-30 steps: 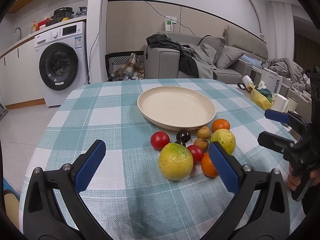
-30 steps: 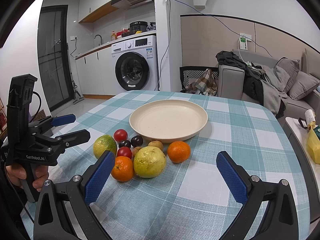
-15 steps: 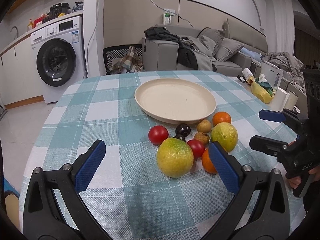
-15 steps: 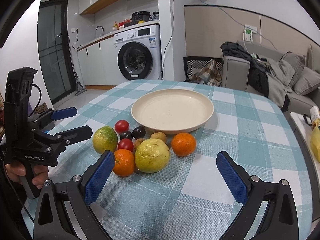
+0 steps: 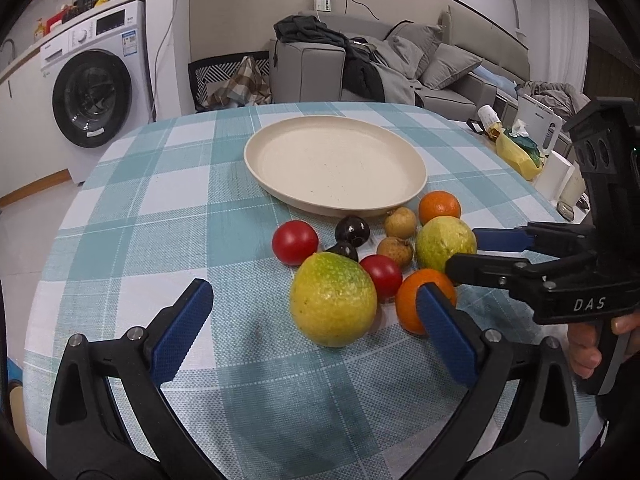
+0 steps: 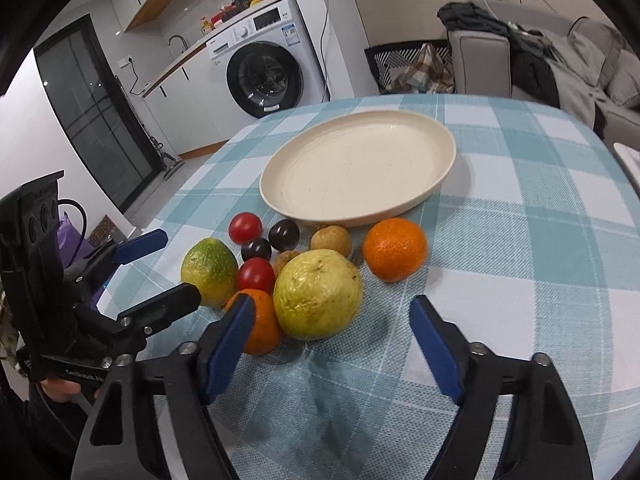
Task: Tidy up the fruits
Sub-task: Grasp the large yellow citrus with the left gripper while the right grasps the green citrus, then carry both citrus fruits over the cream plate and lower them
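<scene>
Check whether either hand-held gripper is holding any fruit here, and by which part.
Nothing is held. The left hand-held gripper and the right hand-held gripper are both open, near the fruit.

Left gripper [image 5: 314, 328]: jaws spread wide, blue-padded fingers [image 5: 182, 330] angled forward and down, nothing between them; its black body also shows at the left of the right wrist view [image 6: 160, 270], jaws apart, gripped from below by the left hand [image 6: 66, 390]. Right gripper [image 6: 332, 344]: jaws wide apart, pads [image 6: 434, 348] bare, pitched downward; seen in the left wrist view [image 5: 474, 254] reaching in level from the right, held by the right hand [image 5: 592, 344] wrapped on the pistol handle.
</scene>
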Tool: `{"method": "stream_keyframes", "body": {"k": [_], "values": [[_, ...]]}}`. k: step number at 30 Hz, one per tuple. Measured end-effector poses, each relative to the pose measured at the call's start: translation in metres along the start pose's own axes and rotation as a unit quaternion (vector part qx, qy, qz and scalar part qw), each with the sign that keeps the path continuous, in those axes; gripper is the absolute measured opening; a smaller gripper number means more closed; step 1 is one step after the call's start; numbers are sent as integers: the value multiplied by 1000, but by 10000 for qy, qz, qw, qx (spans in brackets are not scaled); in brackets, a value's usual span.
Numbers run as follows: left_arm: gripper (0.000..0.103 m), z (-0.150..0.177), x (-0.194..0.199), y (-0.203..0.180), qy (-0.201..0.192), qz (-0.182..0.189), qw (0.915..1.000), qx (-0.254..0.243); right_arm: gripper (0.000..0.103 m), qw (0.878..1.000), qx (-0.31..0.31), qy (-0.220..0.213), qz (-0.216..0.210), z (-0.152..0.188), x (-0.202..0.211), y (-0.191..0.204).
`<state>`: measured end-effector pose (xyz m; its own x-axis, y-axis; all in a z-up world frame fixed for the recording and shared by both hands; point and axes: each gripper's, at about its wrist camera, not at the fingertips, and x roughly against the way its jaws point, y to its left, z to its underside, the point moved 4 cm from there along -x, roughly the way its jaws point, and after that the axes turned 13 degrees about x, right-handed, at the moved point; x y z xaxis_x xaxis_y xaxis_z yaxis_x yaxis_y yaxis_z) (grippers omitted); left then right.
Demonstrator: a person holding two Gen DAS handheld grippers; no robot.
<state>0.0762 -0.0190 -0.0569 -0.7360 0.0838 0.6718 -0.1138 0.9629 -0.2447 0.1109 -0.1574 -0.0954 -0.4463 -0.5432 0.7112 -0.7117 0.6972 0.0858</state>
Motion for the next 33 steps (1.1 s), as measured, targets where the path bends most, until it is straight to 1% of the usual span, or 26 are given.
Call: {"method": "stream_keyframes", "body": {"k": [2, 4, 5, 6, 9, 10, 11, 12, 13, 17, 21, 27, 33], "values": [[99, 0, -4, -1, 71, 24, 10000, 24, 67, 9999, -71, 1, -81, 0, -2, 0], [94, 0, -8, 1, 166, 34, 9998, 86, 67, 9997, -202, 6, -141, 0, -4, -3], [88, 1, -11, 1, 230, 68, 9996, 139, 66, 9996, -238, -2, -170, -1, -5, -4], [85, 1, -13, 2, 308, 108, 9993, 191, 66, 9994, -283, -10, -220, -1, -5, -4], [66, 0, -20, 5, 473, 290, 9978, 359, 66, 9989, -349, -2, -326, -3, -9, -4], [62, 0, -22, 6, 515, 326, 9974, 392, 65, 9988, -350, 7, -329, -5, -10, -4], [51, 1, -24, 7, 559, 363, 9969, 418, 63, 9988, -360, -9, -326, -6, -10, -4], [47, 1, -26, 7, 607, 427, 9962, 451, 56, 9987, -393, -36, -322, -7, -10, -4], [45, 2, -27, 8, 628, 454, 9958, 482, 53, 9985, -448, -29, -322, -7, -11, -4], [45, 2, -28, 10, 596, 467, 9958, 512, 52, 9968, -702, 18, -371, -6, -14, -3], [45, -1, -25, 14, 510, 500, 9955, 616, 51, 9972, -721, 7, -171, -7, -12, 1], [45, -7, -12, 23, 251, 454, 9960, 732, 51, 9982, -575, -81, 138, -8, -7, 8], [45, -21, 7, 29, -7, 350, 9958, 848, 50, 9988, -316, -280, 259, -15, 6, 17]]}}
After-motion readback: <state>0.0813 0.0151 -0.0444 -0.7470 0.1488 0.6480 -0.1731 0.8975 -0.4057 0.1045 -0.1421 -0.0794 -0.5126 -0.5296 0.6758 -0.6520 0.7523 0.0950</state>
